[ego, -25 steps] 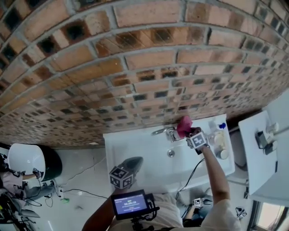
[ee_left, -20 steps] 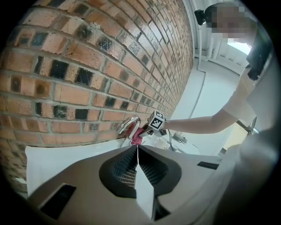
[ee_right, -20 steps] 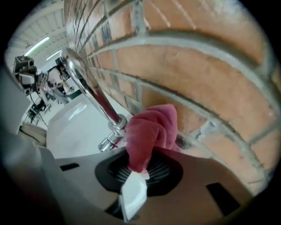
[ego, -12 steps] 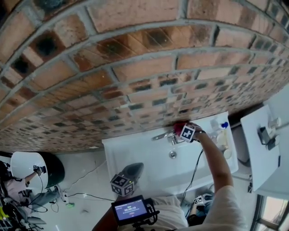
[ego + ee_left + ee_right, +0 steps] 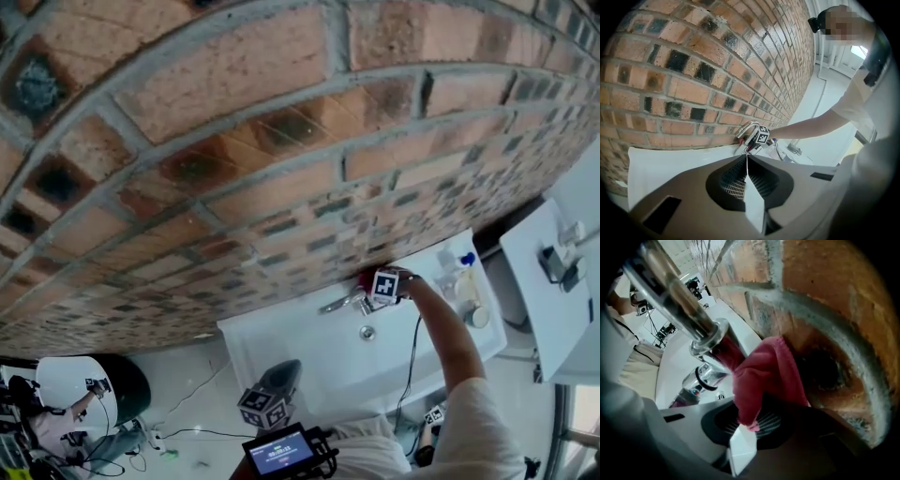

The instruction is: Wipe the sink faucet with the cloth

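Clearly the wiping is under way at the back of the faucet [image 5: 677, 296], which stands at the rear rim of the white sink [image 5: 281, 342], at about 11 o'clock from the drain [image 5: 367, 332] in the head view. The right gripper [image 5: 745, 427] pinches a fold of the red cloth [image 5: 761, 376] between its jaws. In its own view the cloth bunches up from the jaws toward 12 o'clock and presses against the chrome just under the collar of the spout, which runs off toward 10 o'clock. The brick wall [image 5: 825, 310] crowds in close at 2 o'clock, so there looks to be little room behind the fitting. To do this step well, I would judge that the cloth should be kept flat on the metal and drawn round the base and then out along the spout toward 10 o'clock, with the jaws themselves kept off the chrome and the brick. The lower body with its black ring [image 5: 704, 376], at 8 o'clock of the cloth, probably wants a pass too. Only a small tuft sits in the grip, so a firm pinch matters, since a snag on the rough mortar could tug it free. The left gripper [image 5: 746, 159] has its jaws pressed together on nothing and hangs well apart from the faucet, at 7 o'clock of the drain in the head view, leaving the work to the right. Bottles [image 5: 466, 281] stand near, at 2 o'clock of the drain, and a wide swing could knock them.
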Demonstrator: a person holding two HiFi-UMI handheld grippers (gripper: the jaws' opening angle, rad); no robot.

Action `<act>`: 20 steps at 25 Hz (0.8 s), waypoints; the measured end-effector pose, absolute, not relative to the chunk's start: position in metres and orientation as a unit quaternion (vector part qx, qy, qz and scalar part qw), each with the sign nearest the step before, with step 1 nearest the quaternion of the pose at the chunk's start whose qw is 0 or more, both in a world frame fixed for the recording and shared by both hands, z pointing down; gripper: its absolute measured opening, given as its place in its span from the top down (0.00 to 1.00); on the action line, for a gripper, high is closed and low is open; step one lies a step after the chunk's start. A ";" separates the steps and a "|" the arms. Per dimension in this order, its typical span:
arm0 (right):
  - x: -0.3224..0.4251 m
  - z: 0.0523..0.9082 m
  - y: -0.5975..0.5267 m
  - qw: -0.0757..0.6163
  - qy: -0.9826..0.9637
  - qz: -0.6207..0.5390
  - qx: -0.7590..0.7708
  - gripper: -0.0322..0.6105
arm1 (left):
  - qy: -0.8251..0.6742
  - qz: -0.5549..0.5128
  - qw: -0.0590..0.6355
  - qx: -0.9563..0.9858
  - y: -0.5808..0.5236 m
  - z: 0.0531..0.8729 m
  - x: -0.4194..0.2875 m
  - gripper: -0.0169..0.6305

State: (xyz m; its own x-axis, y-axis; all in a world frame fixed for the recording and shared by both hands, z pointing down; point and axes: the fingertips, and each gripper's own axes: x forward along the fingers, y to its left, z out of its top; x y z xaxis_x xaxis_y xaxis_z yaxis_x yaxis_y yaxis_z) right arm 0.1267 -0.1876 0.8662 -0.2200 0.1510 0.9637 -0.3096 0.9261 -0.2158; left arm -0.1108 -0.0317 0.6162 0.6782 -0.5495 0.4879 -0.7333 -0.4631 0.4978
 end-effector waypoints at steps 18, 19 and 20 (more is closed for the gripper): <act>0.123 0.864 -0.195 0.621 -0.766 0.139 0.087 0.84 | -0.371 0.128 0.360 0.846 -0.025 0.626 -0.102 0.99; 0.123 0.861 -0.200 0.621 -0.768 0.125 0.095 0.84 | -0.371 0.129 0.359 0.847 -0.025 0.625 -0.104 0.99; 0.122 0.858 -0.201 0.618 -0.771 0.119 0.097 0.84 | -0.372 0.129 0.359 0.846 -0.023 0.624 -0.106 0.99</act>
